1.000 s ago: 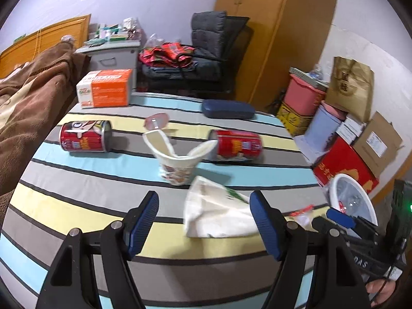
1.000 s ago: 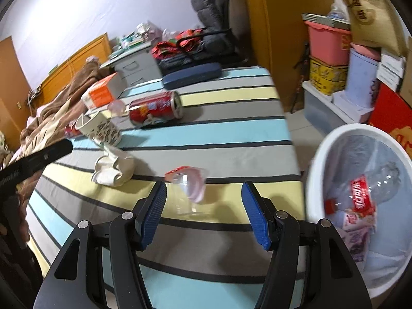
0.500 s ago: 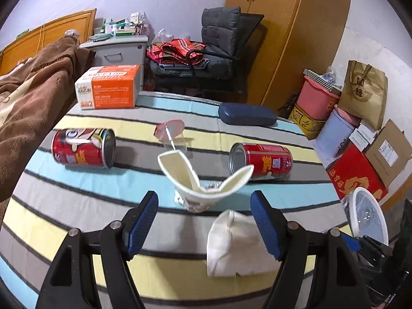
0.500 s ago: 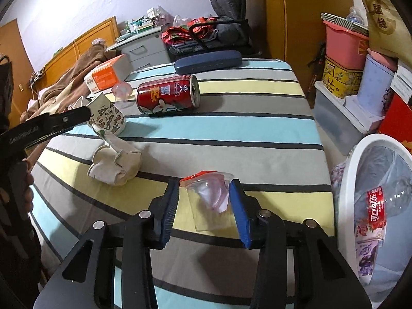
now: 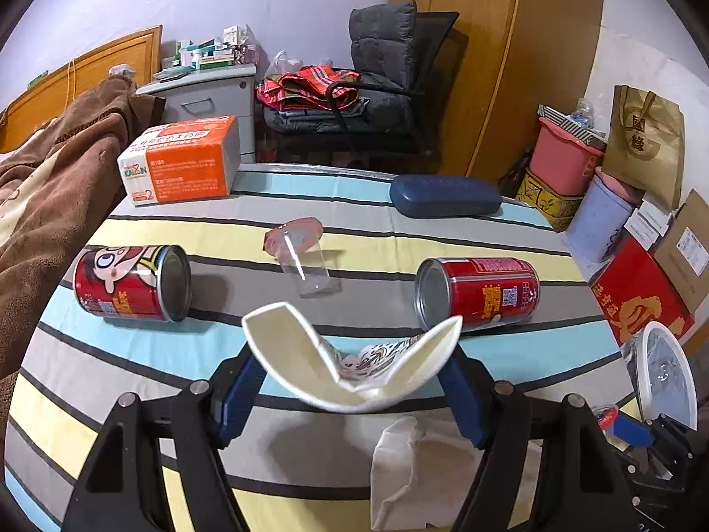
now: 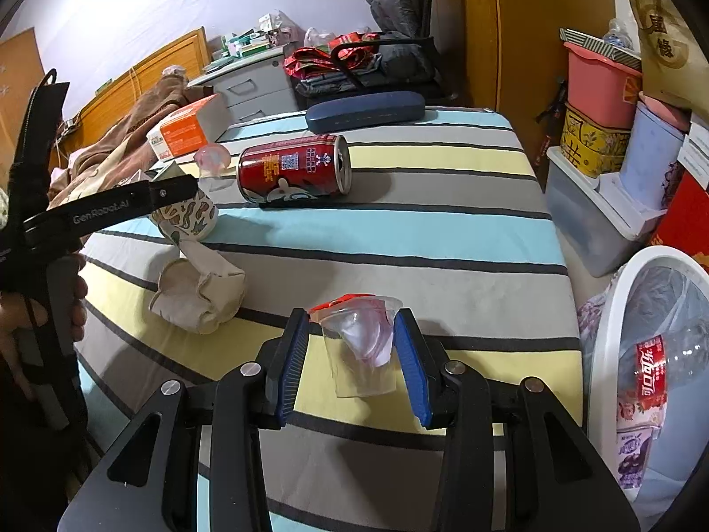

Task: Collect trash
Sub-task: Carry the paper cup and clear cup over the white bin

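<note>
My left gripper (image 5: 350, 388) is around a squashed patterned paper cup (image 5: 350, 363), its blue pads at both sides of it; the cup also shows in the right wrist view (image 6: 186, 219). My right gripper (image 6: 352, 354) is shut on a clear plastic cup (image 6: 361, 348) with a red peeled lid, held over the striped table (image 6: 443, 230). A crumpled beige paper bag (image 6: 199, 290) lies beside it, and shows in the left wrist view (image 5: 421, 470). Two red cans (image 5: 133, 283) (image 5: 481, 292) and another clear cup (image 5: 303, 261) lie on the table. The white trash bin (image 6: 656, 354) stands at the right.
An orange box (image 5: 181, 159) and a dark blue case (image 5: 443, 195) sit at the table's far edge. A brown blanket (image 5: 48, 204) lies left. Boxes, tubs and a red carton (image 5: 638, 306) crowd the floor right. A chair (image 5: 381, 88) stands behind.
My left gripper moved forward over the paper bag and came around the paper cup. My right gripper closed on the clear plastic cup and lifted it slightly.
</note>
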`<state>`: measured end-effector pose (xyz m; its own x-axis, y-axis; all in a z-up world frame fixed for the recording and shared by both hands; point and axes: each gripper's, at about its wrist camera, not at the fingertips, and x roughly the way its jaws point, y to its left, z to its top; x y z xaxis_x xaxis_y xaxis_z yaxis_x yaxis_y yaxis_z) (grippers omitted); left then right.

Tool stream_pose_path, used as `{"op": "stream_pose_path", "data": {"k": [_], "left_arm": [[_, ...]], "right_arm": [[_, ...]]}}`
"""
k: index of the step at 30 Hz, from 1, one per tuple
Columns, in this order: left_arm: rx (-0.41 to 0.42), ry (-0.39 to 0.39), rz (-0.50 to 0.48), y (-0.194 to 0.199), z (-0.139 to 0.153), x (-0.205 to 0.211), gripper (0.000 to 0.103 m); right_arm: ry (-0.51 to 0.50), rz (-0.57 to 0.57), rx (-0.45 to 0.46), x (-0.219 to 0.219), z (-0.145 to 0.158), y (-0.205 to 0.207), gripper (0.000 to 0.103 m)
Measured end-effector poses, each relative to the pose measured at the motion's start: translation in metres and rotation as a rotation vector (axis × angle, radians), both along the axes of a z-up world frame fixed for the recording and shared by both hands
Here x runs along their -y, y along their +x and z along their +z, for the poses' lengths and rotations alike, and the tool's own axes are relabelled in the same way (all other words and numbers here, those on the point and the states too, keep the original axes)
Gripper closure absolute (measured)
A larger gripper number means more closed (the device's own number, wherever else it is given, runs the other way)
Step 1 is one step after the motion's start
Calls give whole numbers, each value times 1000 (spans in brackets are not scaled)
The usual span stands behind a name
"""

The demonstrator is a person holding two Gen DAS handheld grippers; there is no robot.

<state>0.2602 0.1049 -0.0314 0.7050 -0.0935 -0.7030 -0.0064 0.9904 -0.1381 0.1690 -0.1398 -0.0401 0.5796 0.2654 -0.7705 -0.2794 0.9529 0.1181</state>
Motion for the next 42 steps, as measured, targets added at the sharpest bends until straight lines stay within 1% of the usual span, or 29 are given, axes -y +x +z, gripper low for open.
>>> {"op": "stream_pose_path", "data": {"k": [1, 7, 15, 26, 34, 42], "left_arm": [[3, -1, -1, 0, 0, 0, 35], [14, 12, -20, -2, 2, 5, 41], [40, 9, -39, -15, 12, 9, 42], [76, -9, -64, -41, 32, 21, 42], [110, -11, -105, -61, 48, 39, 41], [145, -12, -173, -81, 63, 67, 42]], "right_arm": [[1, 1, 0, 0, 0, 0, 62], [13, -6, 2, 0, -1, 2, 62], [22, -26, 10, 4, 2, 0, 62], [50, -51, 51, 14, 16, -9, 62], [67, -85, 89, 27, 28, -19, 62], [84, -132, 132, 47, 40, -31, 62]]}}
